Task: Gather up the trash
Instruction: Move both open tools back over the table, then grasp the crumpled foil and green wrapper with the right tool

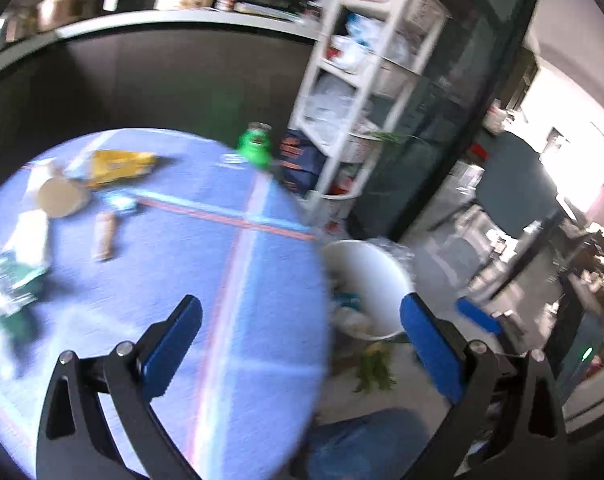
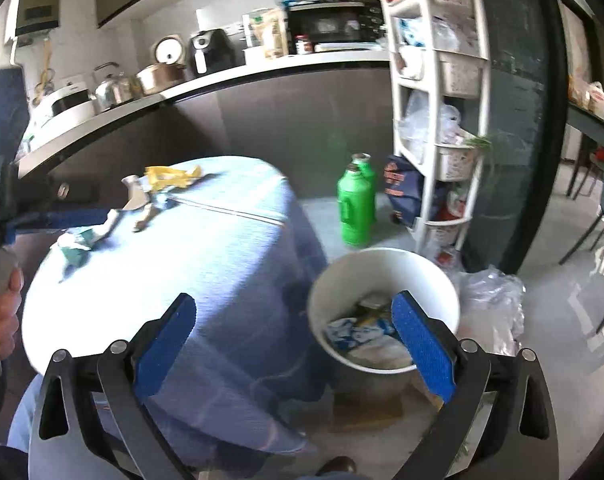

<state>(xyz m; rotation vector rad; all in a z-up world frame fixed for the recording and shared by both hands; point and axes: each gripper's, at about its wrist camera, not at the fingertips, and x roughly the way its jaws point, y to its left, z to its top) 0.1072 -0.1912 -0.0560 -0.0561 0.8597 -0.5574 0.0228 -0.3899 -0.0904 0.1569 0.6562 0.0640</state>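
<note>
A round table with a blue cloth (image 1: 206,280) (image 2: 206,248) holds trash: a yellow wrapper (image 1: 118,165) (image 2: 170,176), a brown paper cup (image 1: 60,198), a small tan tube (image 1: 104,236), a white and green crumpled wrapper (image 1: 14,272) (image 2: 76,242). A white trash bin (image 1: 365,276) (image 2: 381,268) stands on the floor right of the table and holds several scraps. My left gripper (image 1: 302,320) is open and empty over the table's right edge. My right gripper (image 2: 294,320) is open and empty, above the gap between table and bin.
Green bottles (image 2: 355,208) (image 1: 256,146) stand on the floor behind the bin. A white shelf rack (image 2: 437,100) (image 1: 361,80) stands to the right. A clear plastic bag (image 2: 489,304) lies beside the bin. A dark counter (image 2: 222,80) with kitchen appliances runs behind the table.
</note>
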